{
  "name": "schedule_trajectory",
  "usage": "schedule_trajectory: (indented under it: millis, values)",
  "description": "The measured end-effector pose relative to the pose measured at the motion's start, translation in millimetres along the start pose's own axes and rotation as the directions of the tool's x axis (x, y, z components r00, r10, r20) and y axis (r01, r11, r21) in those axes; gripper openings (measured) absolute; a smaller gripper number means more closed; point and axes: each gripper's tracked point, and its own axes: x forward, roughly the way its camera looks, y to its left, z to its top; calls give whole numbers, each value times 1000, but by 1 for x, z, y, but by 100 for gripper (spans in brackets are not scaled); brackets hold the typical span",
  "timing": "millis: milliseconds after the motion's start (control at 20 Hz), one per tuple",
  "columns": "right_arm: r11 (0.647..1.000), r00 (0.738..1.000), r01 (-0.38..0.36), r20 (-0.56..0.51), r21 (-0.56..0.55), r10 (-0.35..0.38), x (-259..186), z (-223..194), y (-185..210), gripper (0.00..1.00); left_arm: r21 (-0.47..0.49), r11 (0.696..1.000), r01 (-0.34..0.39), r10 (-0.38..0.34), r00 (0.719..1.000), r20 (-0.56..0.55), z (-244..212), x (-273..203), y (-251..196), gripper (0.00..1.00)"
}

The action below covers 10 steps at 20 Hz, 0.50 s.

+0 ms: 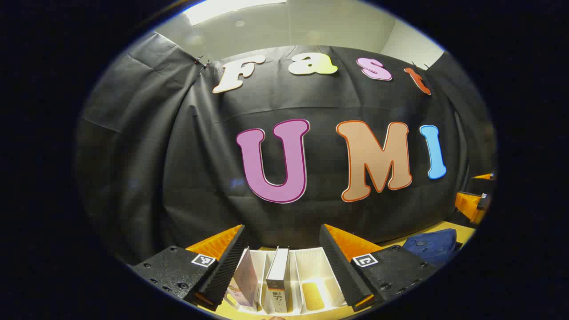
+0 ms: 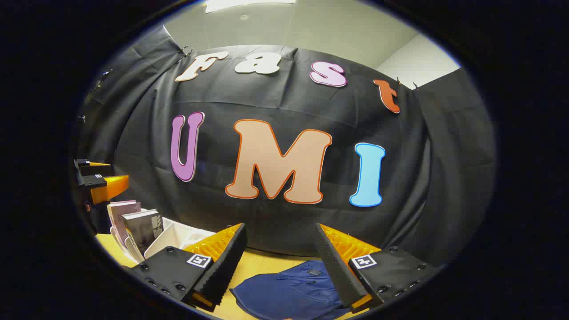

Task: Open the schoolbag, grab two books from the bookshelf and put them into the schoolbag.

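In the left gripper view my left gripper [image 1: 282, 233] is open above a white bookshelf [image 1: 313, 262] that holds two upright books: a pale one [image 1: 244, 280] and a white-topped one [image 1: 278, 278]. The blue schoolbag [image 1: 432, 246] lies flat to the right, and the right gripper [image 1: 474, 201] shows at the far right edge. In the right gripper view my right gripper [image 2: 280, 231] is open over the blue schoolbag [image 2: 289, 291] on the table. The bookshelf [image 2: 175, 238] with both books [image 2: 143, 229] stands at the left, with the left gripper [image 2: 100, 180] above it.
A yellow wooden table [image 2: 262, 262] carries the bookshelf and the schoolbag. The black cloth wall [image 1: 200, 178] rises close behind both. The bookshelf's right compartments [image 1: 313, 291] hold no books.
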Motion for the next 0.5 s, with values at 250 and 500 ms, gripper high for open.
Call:
schedule_trajectory:
  millis: [250,500]
  values:
    - [1000,1000,-4,-12,1,4,5,-6,-1,98,-7,1000,0,0,1000,-3,-1,2,-4,94]
    - [1000,1000,-3,-15,-2,3,9,-10,-1,100,6,1000,-2,2,1000,-11,-4,5,-2,95]
